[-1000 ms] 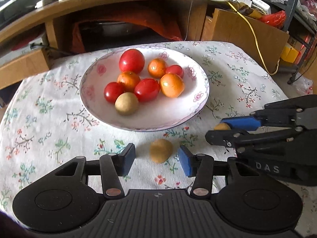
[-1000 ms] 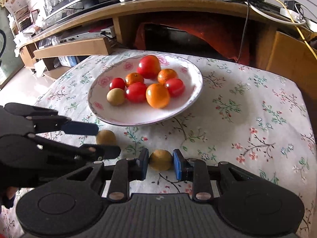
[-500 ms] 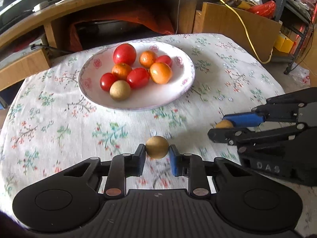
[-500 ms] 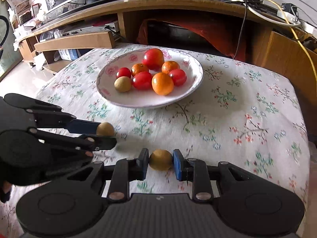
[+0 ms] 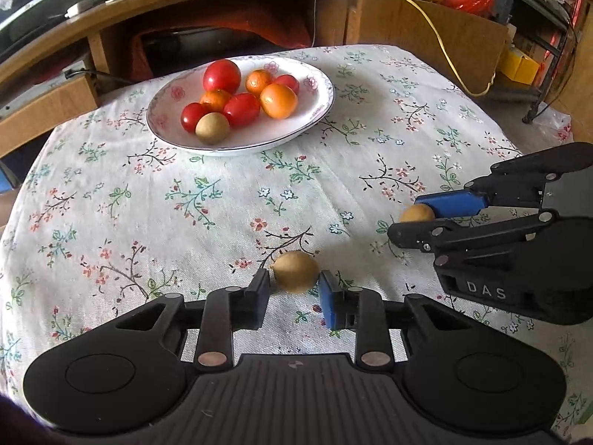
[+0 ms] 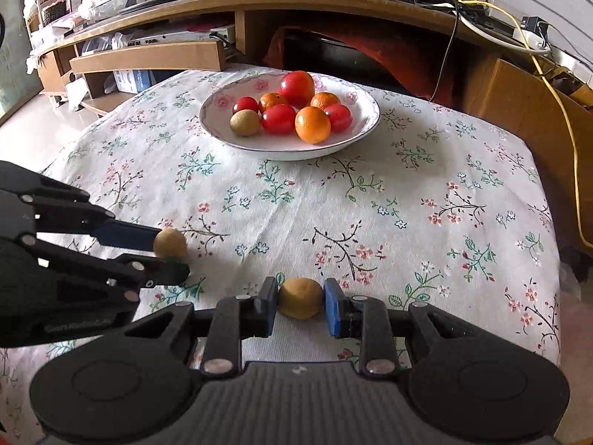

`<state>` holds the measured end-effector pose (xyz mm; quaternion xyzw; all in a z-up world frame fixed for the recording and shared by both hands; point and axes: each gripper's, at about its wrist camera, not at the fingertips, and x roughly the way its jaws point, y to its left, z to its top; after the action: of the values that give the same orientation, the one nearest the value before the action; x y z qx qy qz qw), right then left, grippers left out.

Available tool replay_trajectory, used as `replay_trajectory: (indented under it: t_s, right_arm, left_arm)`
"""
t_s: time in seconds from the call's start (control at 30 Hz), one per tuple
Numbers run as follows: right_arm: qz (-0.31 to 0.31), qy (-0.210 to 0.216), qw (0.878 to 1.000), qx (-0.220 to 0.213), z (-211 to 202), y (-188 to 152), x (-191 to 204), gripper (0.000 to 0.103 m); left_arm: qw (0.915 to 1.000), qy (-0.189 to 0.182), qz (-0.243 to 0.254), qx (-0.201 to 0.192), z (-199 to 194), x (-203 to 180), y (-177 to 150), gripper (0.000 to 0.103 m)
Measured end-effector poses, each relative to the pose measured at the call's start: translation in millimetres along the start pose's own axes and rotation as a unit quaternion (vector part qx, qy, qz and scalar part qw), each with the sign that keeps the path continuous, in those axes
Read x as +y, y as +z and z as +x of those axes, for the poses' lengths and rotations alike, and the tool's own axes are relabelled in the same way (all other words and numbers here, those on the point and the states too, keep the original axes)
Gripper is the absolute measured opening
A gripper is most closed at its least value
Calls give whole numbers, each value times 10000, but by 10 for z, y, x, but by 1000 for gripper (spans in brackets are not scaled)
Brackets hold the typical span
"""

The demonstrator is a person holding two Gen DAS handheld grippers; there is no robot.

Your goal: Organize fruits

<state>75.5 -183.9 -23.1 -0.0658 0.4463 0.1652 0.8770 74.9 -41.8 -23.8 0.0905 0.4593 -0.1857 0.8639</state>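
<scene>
My left gripper (image 5: 294, 291) is shut on a tan round fruit (image 5: 295, 271) and holds it above the flowered tablecloth; it also shows in the right wrist view (image 6: 170, 243). My right gripper (image 6: 301, 302) is shut on a yellow-orange fruit (image 6: 300, 297), which shows in the left wrist view (image 5: 417, 213) to the right. A white flowered plate (image 5: 315, 118) at the far side holds several red tomatoes, oranges and one tan fruit (image 5: 212, 128); the plate also shows in the right wrist view (image 6: 365, 126).
The table wears a floral cloth (image 5: 148, 204). Behind it stands a wooden desk (image 6: 259, 3) with cables, and a yellow cable (image 5: 444, 44) hangs over a cardboard panel at the right. The table edge drops off at right (image 6: 556, 259).
My left gripper closed on the tan fruit and lifted it. Both grippers have pulled back from the plate with their fruits, so the plate looks farther away.
</scene>
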Motion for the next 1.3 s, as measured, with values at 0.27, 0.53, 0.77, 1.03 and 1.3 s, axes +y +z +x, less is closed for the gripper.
replay_trajectory:
  t_s: [0.27,0.53,0.77,1.03,1.3]
  right_arm:
    - [50,32,10000,75,-6,6,1,22]
    - [49,-62,9999,113,-2,0,19,24]
    - [107,-96,9998,100,-7,-15,-4,24]
    - [109,-96,9998,96,-6,-25,-5,24]
    - [142,-88,9998,116,-12,-30,-14,24]
  left_arm:
    - [10000,-67,-41,-8,9,3,23,43]
    - [9999,-126,56,-2,52,-52,41,48]
    - [9999,-132,91,4,65,-62,46,49]
    - [9999,-121,107,1,68,-63,44,49]
    - [9999,-95,129,-30,85,-50,50,57]
